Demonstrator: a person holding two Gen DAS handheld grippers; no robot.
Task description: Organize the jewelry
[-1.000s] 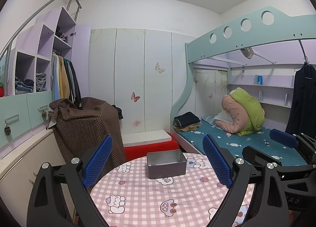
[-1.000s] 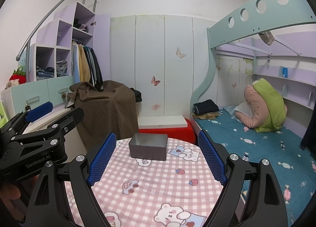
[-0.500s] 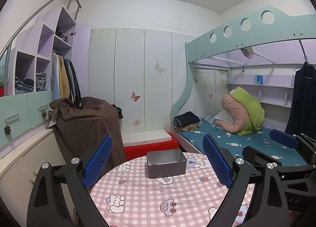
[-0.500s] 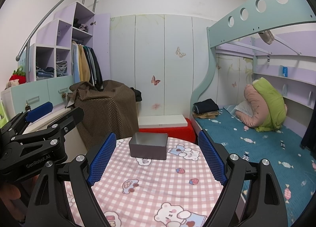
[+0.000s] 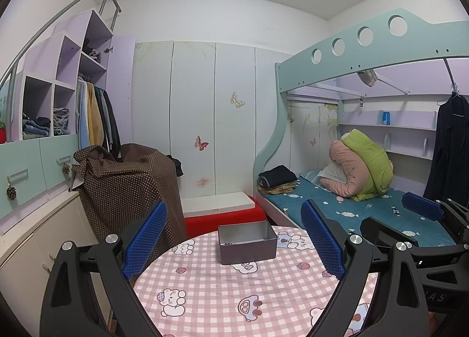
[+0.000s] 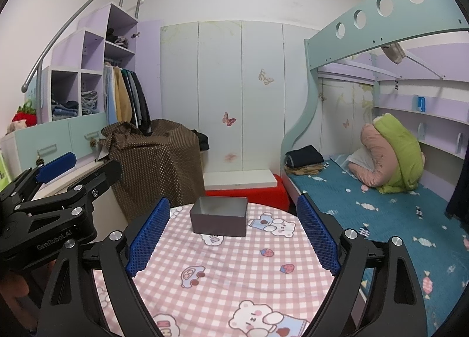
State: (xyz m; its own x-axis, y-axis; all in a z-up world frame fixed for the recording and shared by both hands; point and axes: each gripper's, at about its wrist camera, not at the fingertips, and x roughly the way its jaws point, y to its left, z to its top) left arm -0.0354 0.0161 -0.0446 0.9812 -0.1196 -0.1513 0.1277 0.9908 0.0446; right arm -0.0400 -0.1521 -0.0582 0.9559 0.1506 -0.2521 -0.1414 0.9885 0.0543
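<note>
Sitting at twelve o'clock on the table (image 6: 234,272), the tin box (image 6: 218,219) is faced by both grippers, left gripper (image 5: 234,244) spread wide and empty, right gripper (image 6: 231,237) opening with nothing inside, likely readied for jewelry.

Side-by-side wrist views, facing level across table (image 5: 222,293), sharing tin (image 5: 247,241)

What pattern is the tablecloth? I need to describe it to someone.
Pink-and-white check with cartoon bears, cars and strawberries on the tablecloth; right wrist view shows it best.
</note>
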